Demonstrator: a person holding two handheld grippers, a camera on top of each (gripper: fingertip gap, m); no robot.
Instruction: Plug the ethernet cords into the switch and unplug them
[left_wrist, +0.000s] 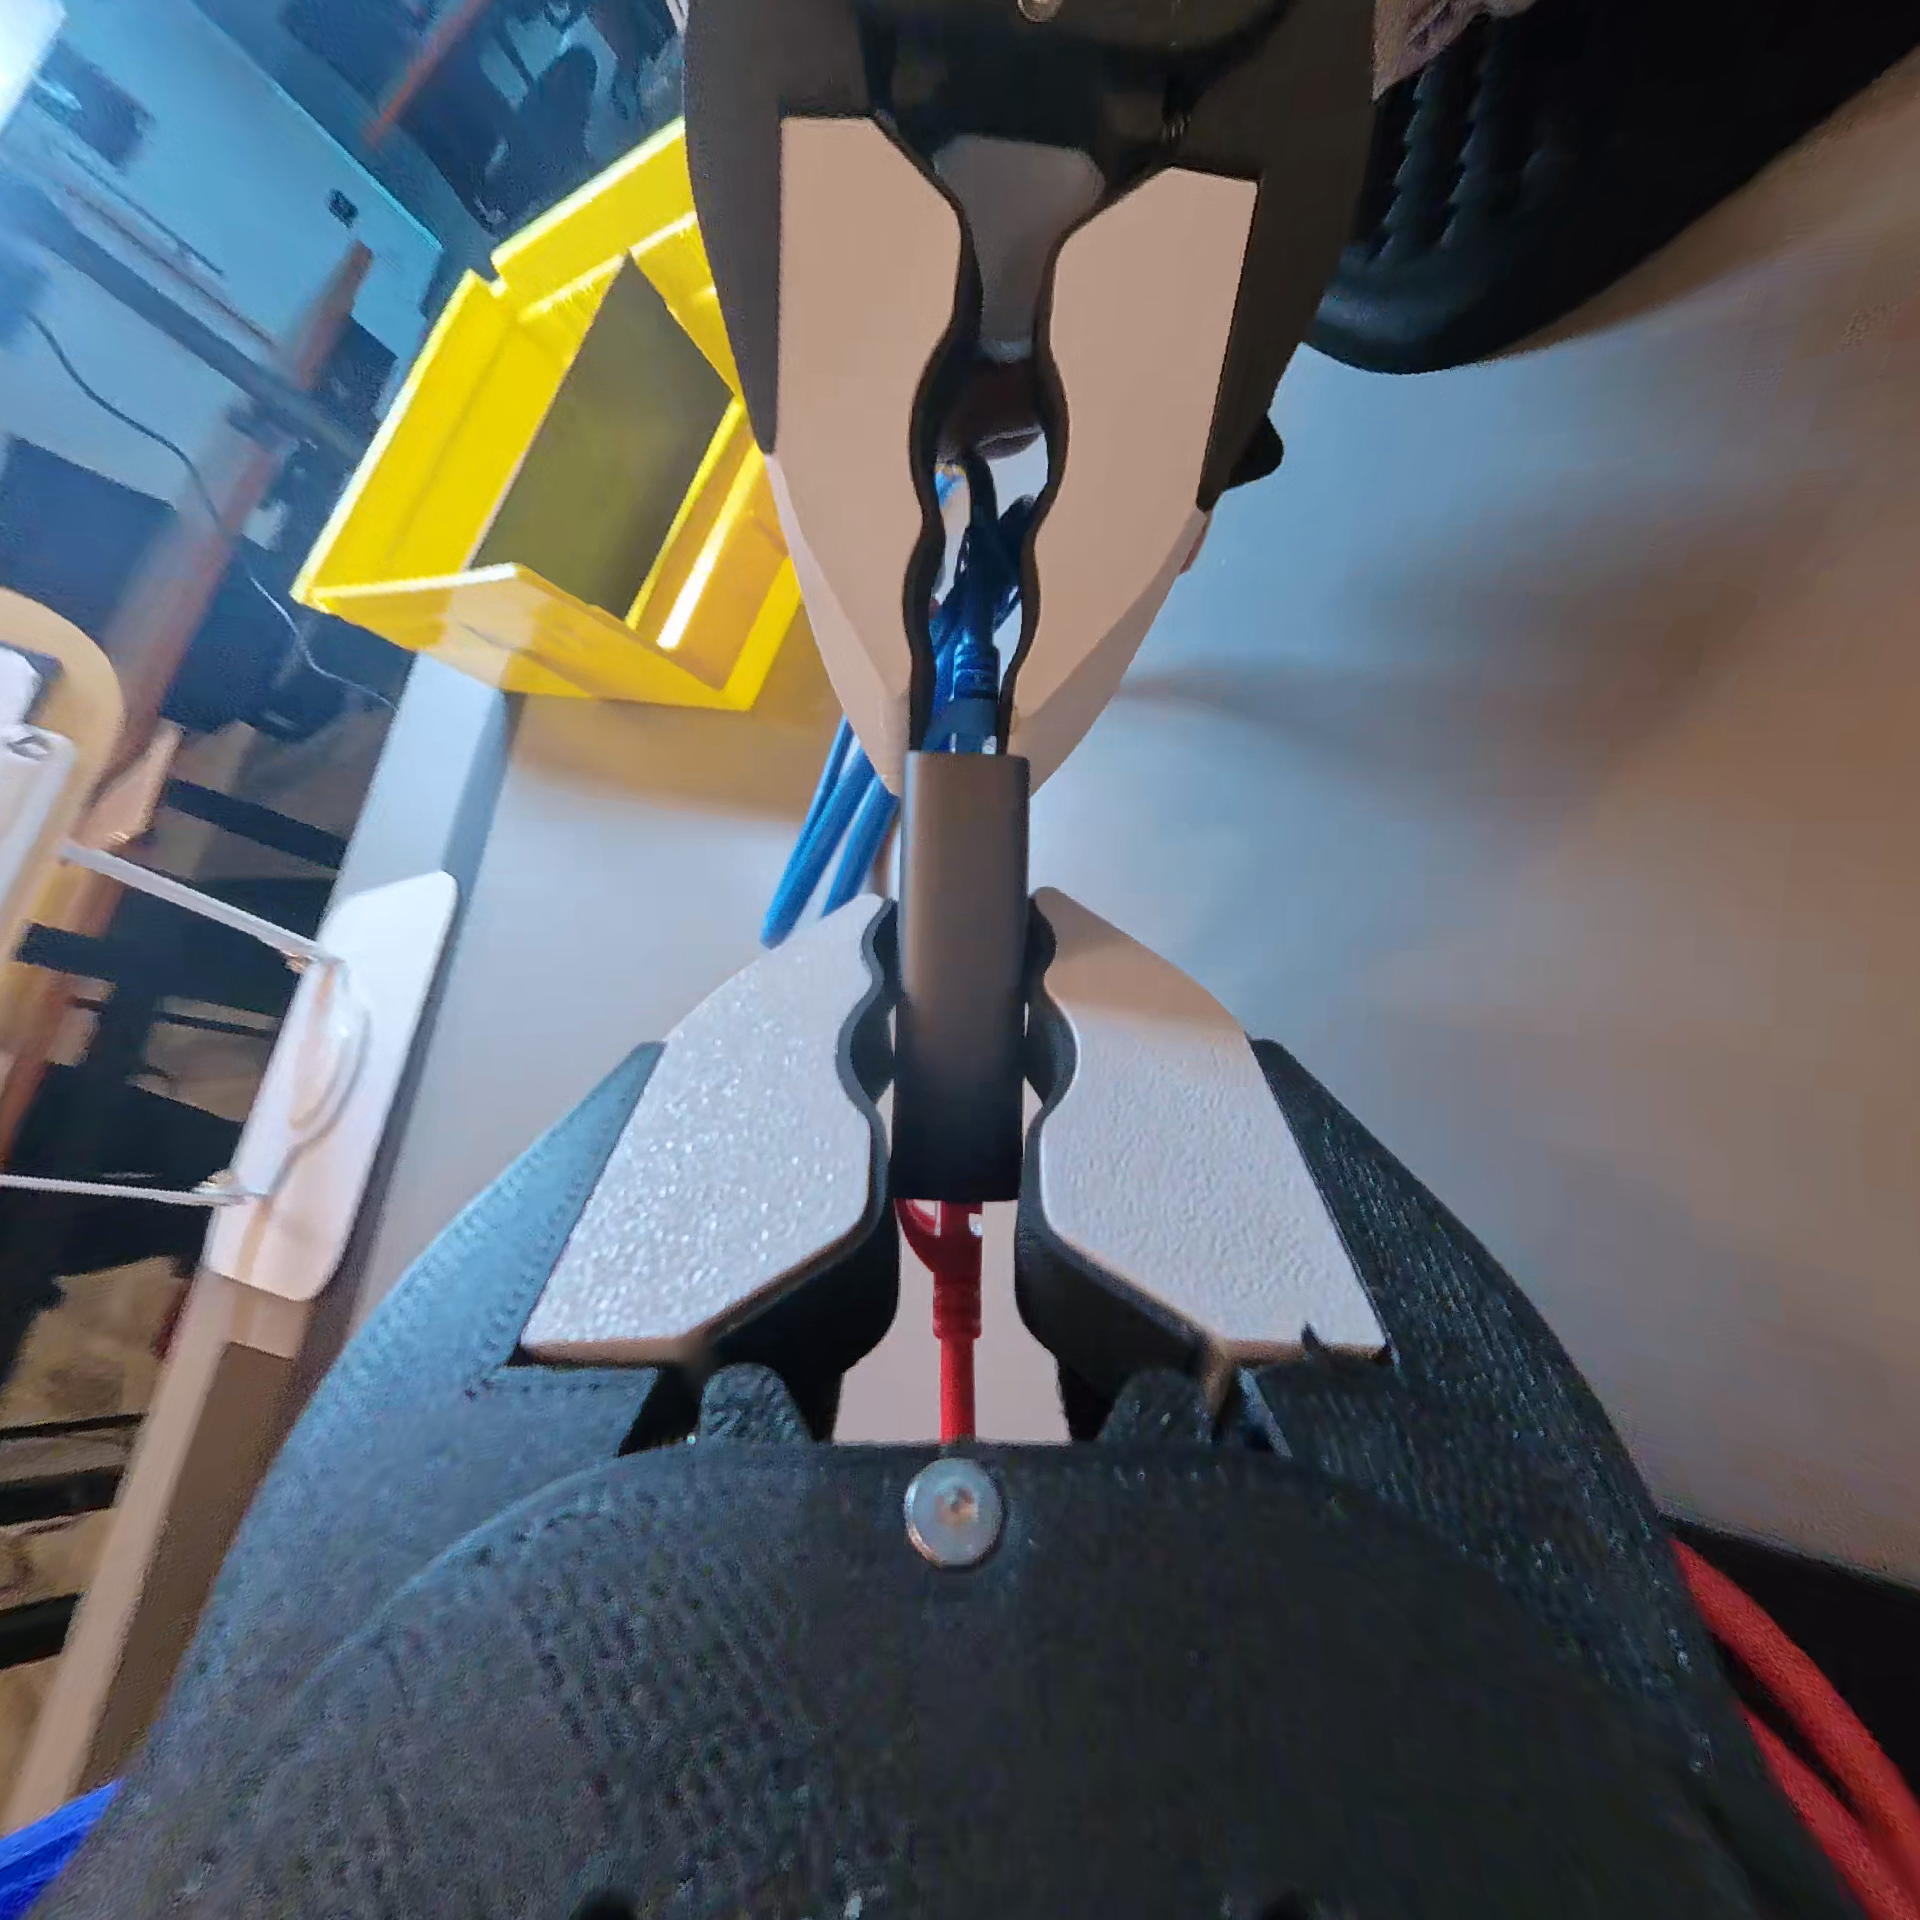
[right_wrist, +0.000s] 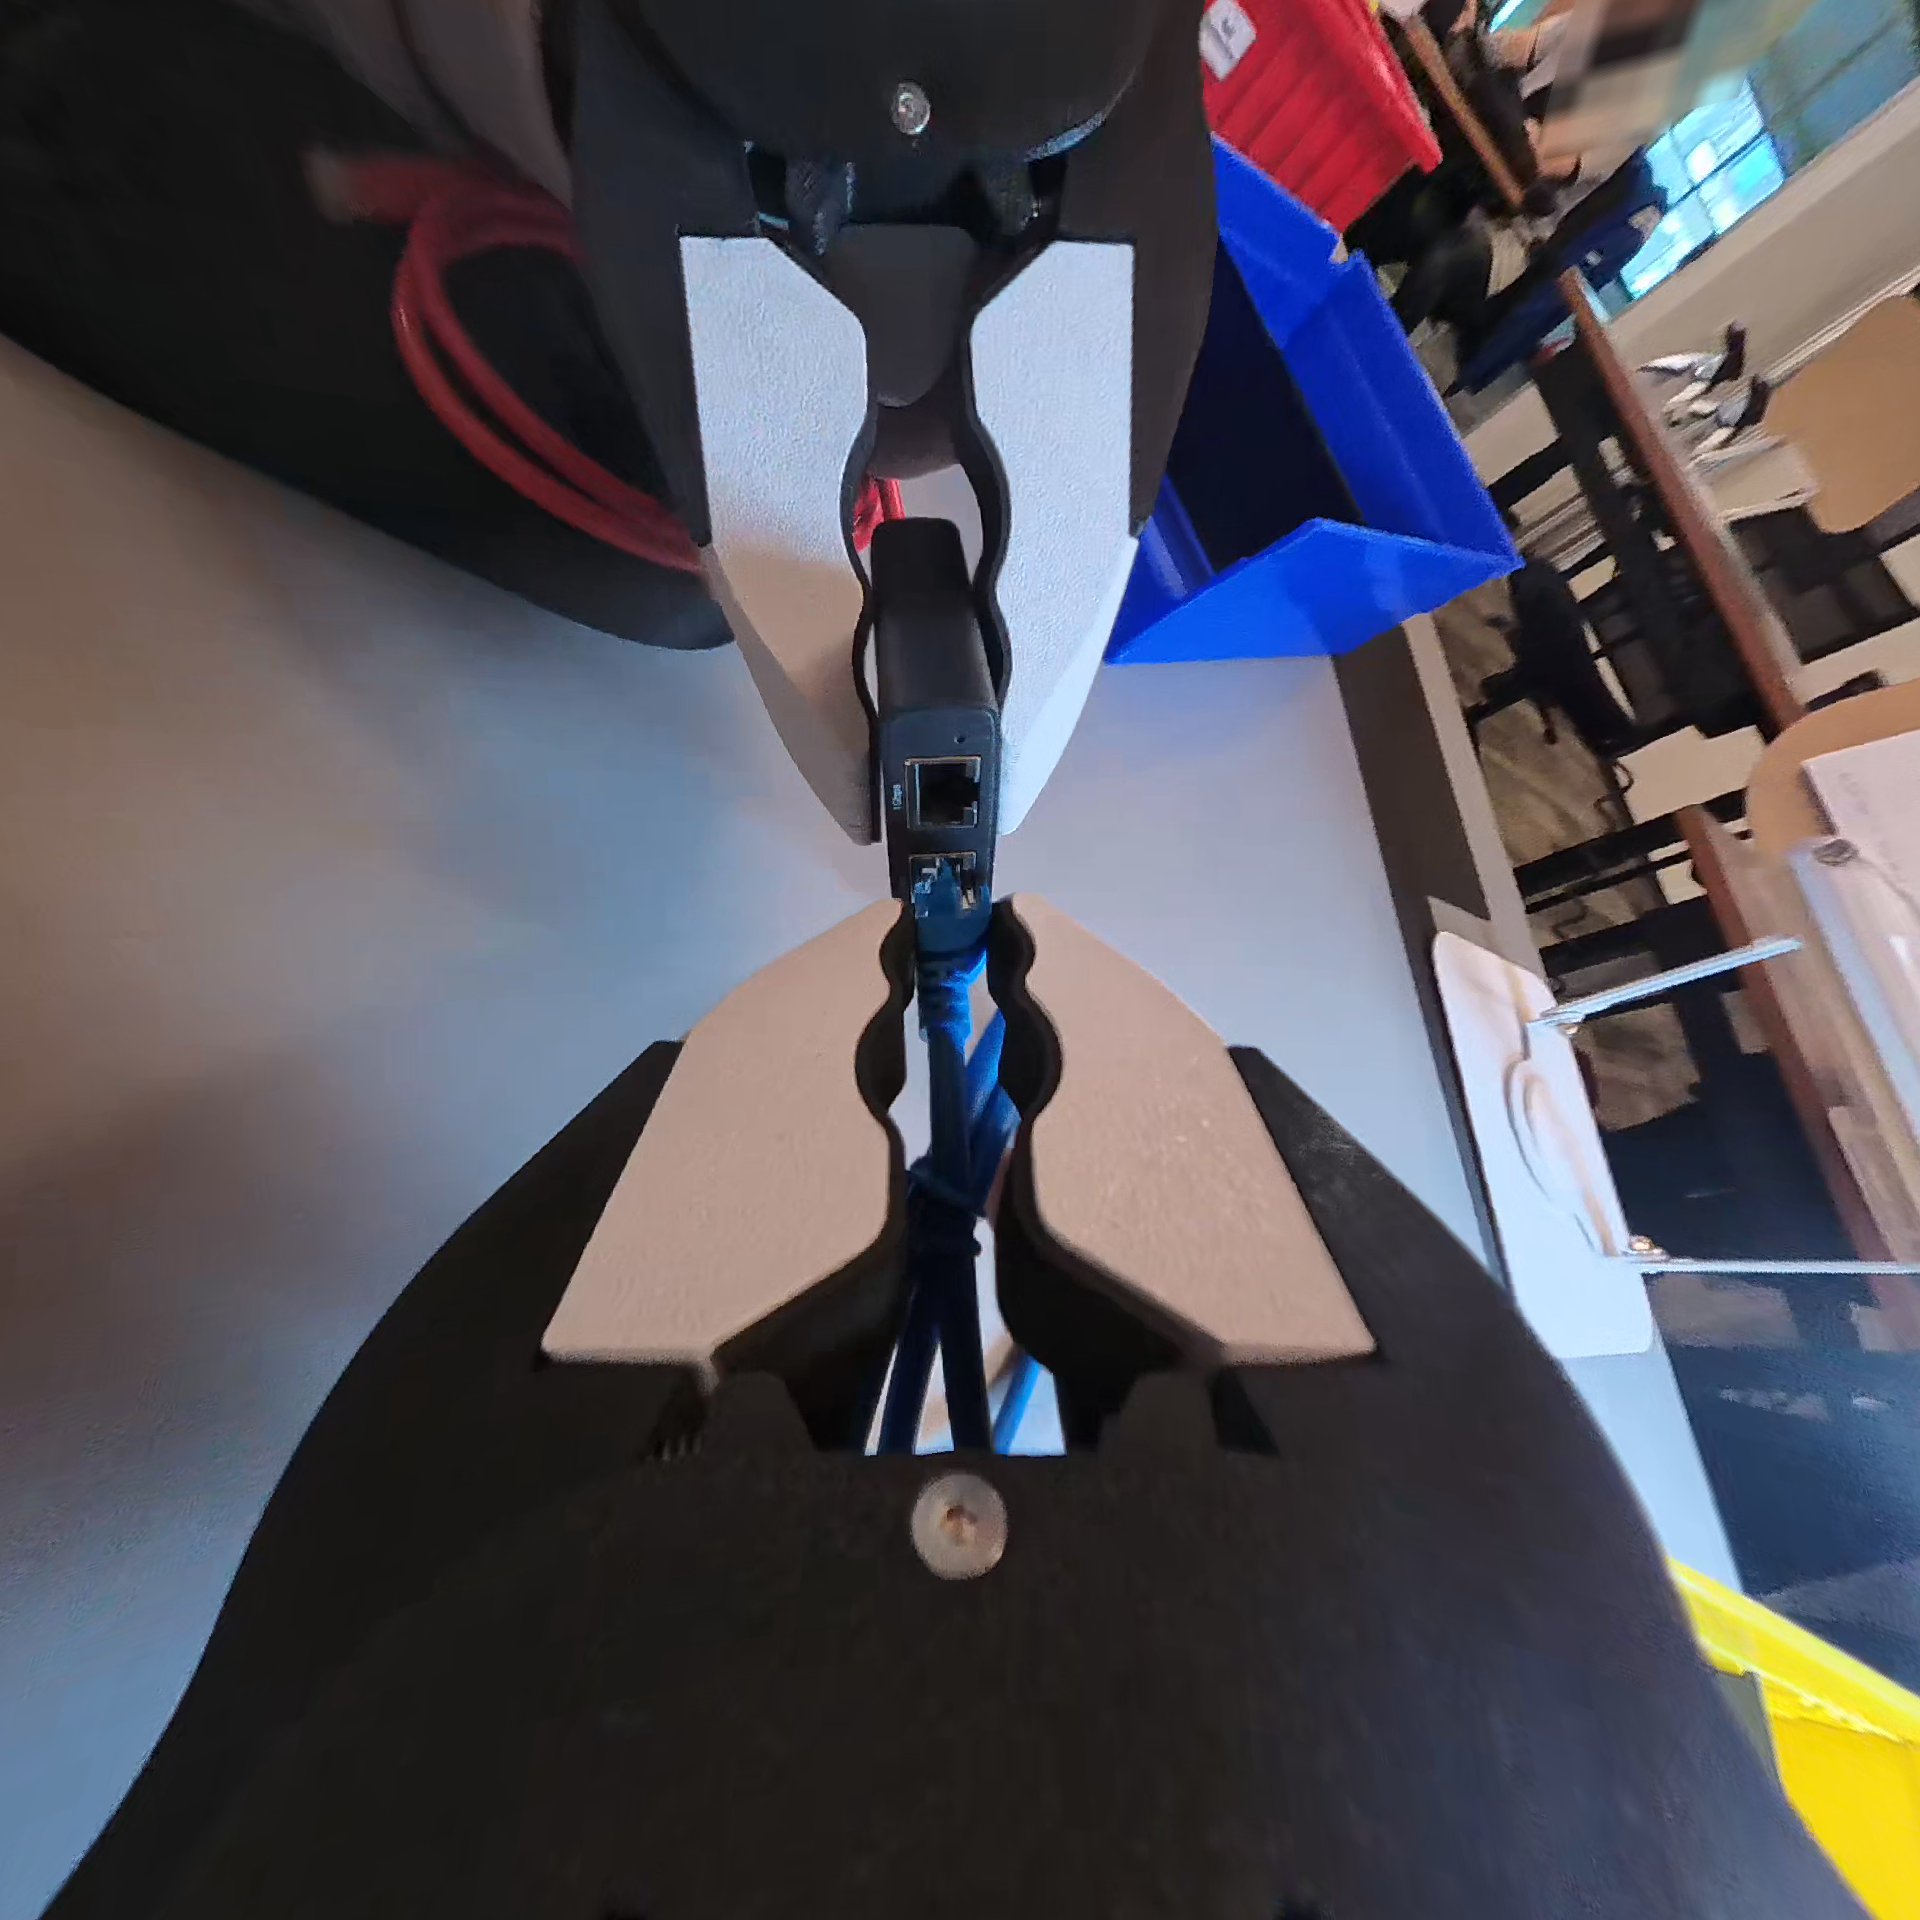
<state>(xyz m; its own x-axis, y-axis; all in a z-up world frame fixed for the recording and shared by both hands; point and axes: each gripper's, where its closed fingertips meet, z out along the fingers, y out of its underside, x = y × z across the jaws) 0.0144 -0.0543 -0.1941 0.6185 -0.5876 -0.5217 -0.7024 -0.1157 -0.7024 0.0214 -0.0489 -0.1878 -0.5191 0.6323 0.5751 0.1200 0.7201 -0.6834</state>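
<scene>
You are clamping one black switch (left_wrist: 961, 997) in the left gripper (left_wrist: 961, 1023); the right gripper (right_wrist: 951, 977) is gripping one blue cord (right_wrist: 943, 966) at one of two ports.

The switch (left_wrist: 961, 977) hides its ports in the left wrist view. Beyond it, the blue cord's (left_wrist: 971, 665) plug is mostly hidden between gripper fingers. The yellow bin (right_wrist: 1808, 1725) is cut off; shelving behind the blue bin (right_wrist: 1340, 436) is blurred.

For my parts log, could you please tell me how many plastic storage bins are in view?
3: a yellow bin beyond the left gripper, a blue bin behind it at the table edge, and a red bin past that. Others may be hidden.
</scene>
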